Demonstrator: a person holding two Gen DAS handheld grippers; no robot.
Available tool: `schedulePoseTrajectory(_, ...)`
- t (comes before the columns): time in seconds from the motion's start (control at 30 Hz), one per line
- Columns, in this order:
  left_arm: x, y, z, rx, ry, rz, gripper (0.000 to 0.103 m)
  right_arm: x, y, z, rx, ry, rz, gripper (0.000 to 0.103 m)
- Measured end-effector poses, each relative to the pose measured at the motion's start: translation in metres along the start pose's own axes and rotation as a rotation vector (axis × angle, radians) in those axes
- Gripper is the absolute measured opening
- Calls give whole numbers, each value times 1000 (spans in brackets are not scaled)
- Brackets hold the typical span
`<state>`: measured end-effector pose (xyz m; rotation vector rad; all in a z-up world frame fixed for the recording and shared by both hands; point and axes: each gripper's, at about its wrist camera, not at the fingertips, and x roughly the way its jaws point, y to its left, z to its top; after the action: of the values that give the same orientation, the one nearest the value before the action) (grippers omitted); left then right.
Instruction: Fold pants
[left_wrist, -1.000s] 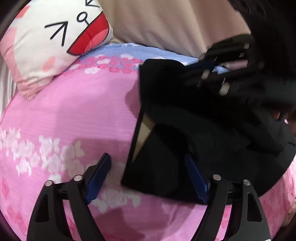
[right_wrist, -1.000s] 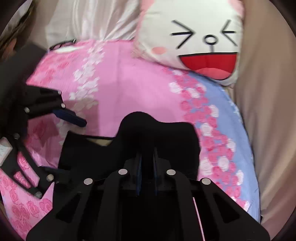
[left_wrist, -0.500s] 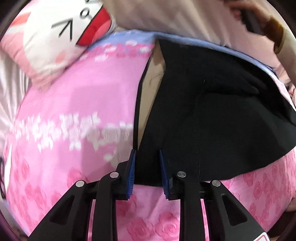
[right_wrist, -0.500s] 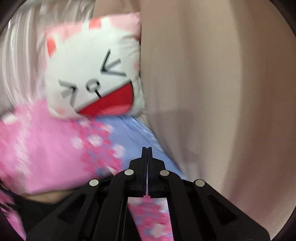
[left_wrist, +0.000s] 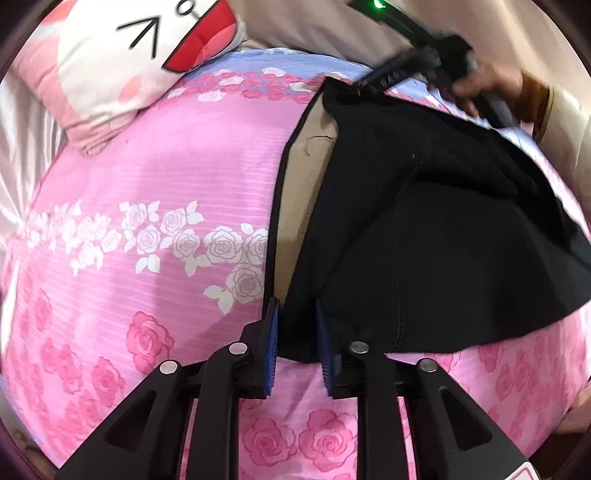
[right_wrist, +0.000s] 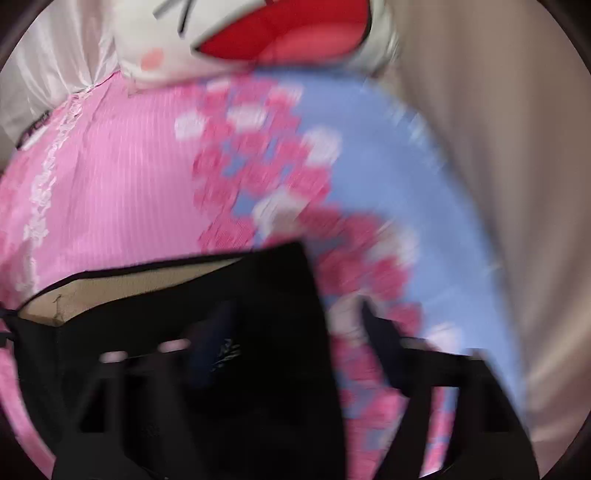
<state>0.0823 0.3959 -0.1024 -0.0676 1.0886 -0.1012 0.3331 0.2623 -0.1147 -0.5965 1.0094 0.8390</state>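
1. Location of the work item: the black knit pants with a tan inner lining (left_wrist: 424, 236) lie on the pink rose-print bedspread (left_wrist: 155, 192), toward the blue-bordered far side of the bed, partly folded over so that a strip of tan lining shows along the waist edge.
2. Left gripper (left_wrist: 295, 332): the blue-padded fingers stand narrowly parted with the near corner of the black fabric between them. The pads appear to bear on the cloth, so the judgement is that it is pinching that corner.
3. Right gripper (right_wrist: 295, 354): the right wrist view is heavily blurred. The two fingers appear set wide apart, with the pants corner lying over the left-hand one, which suggests nothing is held. In the left wrist view the same tool sits at the far corner of the pants, held by the person's hand (left_wrist: 484, 88).
4. Surroundings: a white cartoon-face cushion with a red mouth (left_wrist: 122, 62) rests at the head of the bed, well apart from the pants.
5. Step in hand, as judged: squaring the folded garment by its two waist-side corners.
6. Recommended practice: keep the left pinch firm and low against the bedspread; take the far corner with the right gripper on both layers, not the top one alone; draw the two corners apart evenly to remove slack before laying the fold.
7. Risk: the soft bedding may bunch under the cloth and skew the edge.
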Motion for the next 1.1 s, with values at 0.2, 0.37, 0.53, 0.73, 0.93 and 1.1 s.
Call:
schedulePoseTrajectory(0.2, 3, -3, 5, -8, 6, 0, 15, -69, 9, 18, 15, -225, -139, 5)
schedulePoseTrajectory(0.37, 5, -5, 10, -22, 8, -2, 15, -146, 134, -7, -238, -512, -457, 5)
schedulePoseTrajectory(0.53, -5, 13, -6, -131, -18, -79, 15, -90, 251, -88, -329, -406, -393, 6)
schedulePoseTrajectory(0.73, -27, 48, -38, -283, -97, -55, 12, -56, 311, -130, -280, -328, -114, 65)
schedulePoseTrajectory(0.93, -63, 60, -47, -359, -192, -32, 12, -126, 283, -189, -192, -448, -114, 71)
schedulePoseTrajectory(1.1, -95, 12, -23, -265, -284, -102, 17, -134, 166, -280, -62, -270, -368, 69)
